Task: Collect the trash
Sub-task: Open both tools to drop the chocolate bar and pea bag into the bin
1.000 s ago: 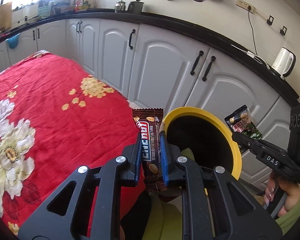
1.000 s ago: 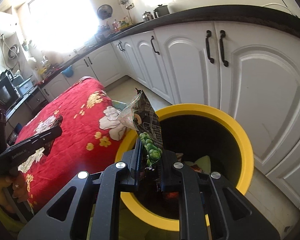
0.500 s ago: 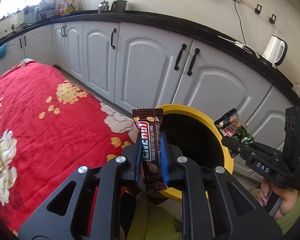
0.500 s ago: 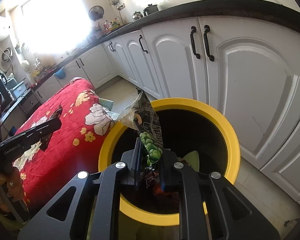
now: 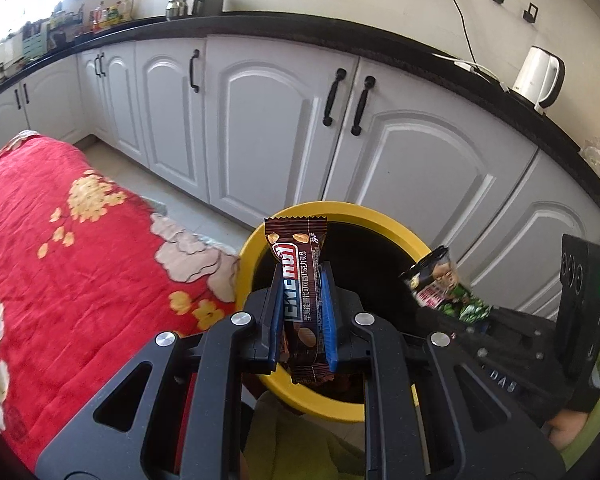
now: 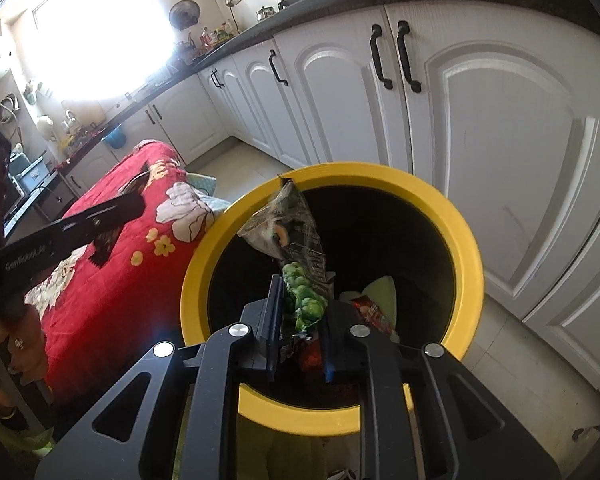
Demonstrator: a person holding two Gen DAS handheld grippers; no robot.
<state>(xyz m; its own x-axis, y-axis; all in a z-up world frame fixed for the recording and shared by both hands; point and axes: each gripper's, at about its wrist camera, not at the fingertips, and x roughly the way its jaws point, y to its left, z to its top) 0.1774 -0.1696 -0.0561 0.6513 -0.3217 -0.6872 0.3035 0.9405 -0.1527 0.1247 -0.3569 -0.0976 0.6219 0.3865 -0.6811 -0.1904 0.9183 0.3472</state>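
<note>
While the right claw (image 6: 300,320), opening, loosens on the snack bag (image 6: 296,248) above the bin (image 6: 466,240), part it fully; the left claw (image 5: 302,316) stays clamped on its bar (image 5: 300,280) over the rim.

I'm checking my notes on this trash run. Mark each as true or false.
1. The left gripper holds a brown snack bar wrapper. True.
2. The bin has a red rim. False: the rim is yellow.
3. The bin is empty. False: wrappers lie inside.
4. A green pea snack bag sits between the right gripper jaws, which are opening. True.
5. The cabinet doors are white. True.
</note>
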